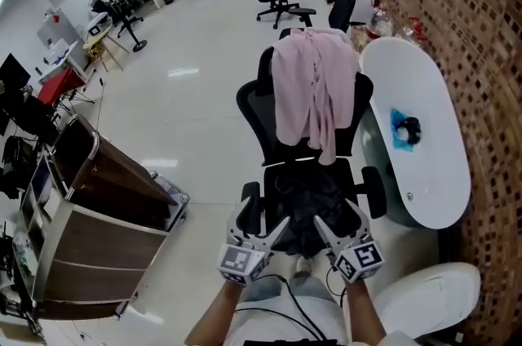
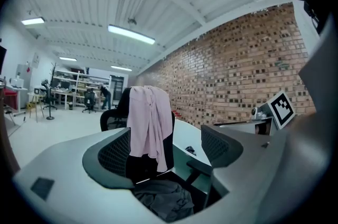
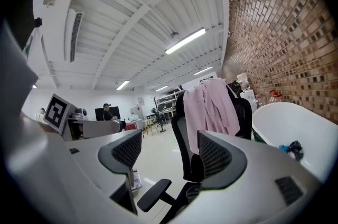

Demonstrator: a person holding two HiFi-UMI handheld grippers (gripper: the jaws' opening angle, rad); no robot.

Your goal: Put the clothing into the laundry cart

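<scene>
Pink cloth (image 1: 314,87) hangs over the back of the black office chair (image 1: 253,104), and a dark garment (image 1: 306,201) lies crumpled on its seat; neither is in the laundry cart (image 1: 81,173), which stands well apart on your left. Your left claw (image 1: 265,218) is spread with nothing between its jaws, and your right claw (image 1: 338,215) is likewise spread and empty; both hover just in front of the seat. The dark garment is hard to tell from the dark seat, so a deep bite could pinch upholstery along with cloth and drag the chair; a shallow bite would likely catch one thin fold, and the rest could slide out on the way to the cart. The pink cloth drapes down both sides of the backrest, so pulling it straight toward you may snag it on the top edge or an armrest; lifting it up and off looks safer. The chair may well roll or swivel if you tug sideways. A trailing end could brush the white bench (image 1: 432,148) just beside the chair, or drag along the floor during the carry; gather the cloth before you turn left.
</scene>
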